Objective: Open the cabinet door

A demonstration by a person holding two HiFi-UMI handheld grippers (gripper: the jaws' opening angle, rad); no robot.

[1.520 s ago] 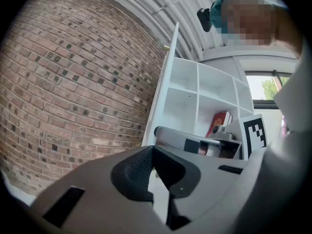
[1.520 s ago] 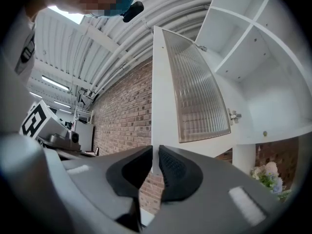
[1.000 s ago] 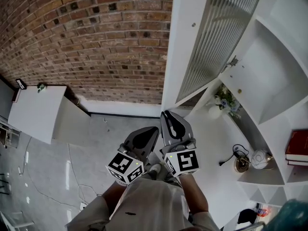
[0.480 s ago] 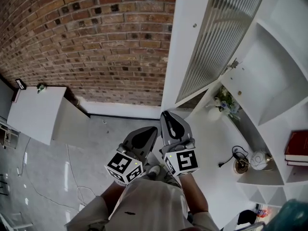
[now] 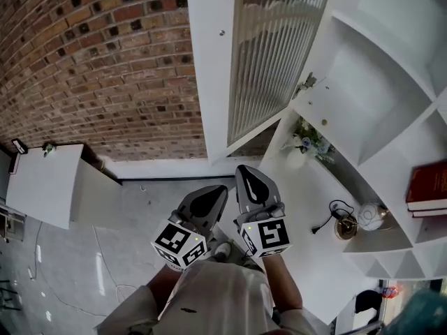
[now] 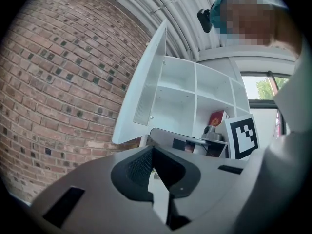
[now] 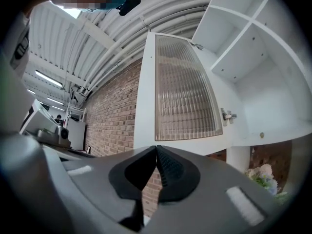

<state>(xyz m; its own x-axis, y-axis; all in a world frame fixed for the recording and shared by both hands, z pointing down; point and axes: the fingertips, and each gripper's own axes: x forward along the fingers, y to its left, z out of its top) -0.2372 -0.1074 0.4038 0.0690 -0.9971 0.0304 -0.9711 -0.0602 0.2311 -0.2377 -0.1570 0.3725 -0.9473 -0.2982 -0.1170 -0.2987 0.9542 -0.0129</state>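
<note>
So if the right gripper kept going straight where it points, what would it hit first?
Probably the open cabinet door, near its lower frame, though depth is unclear. The right gripper has just been closing its fingers on nothing.

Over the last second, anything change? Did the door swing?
Right gripper jaws have just been closing; they now meet on nothing. Cabinet door sits further left in the head view, but shelves and flowers shifted with it, so the camera turned rather than the door swinging. Unchanged: door open and untouched, left gripper shut and empty, both grippers low in front of the person.
</note>
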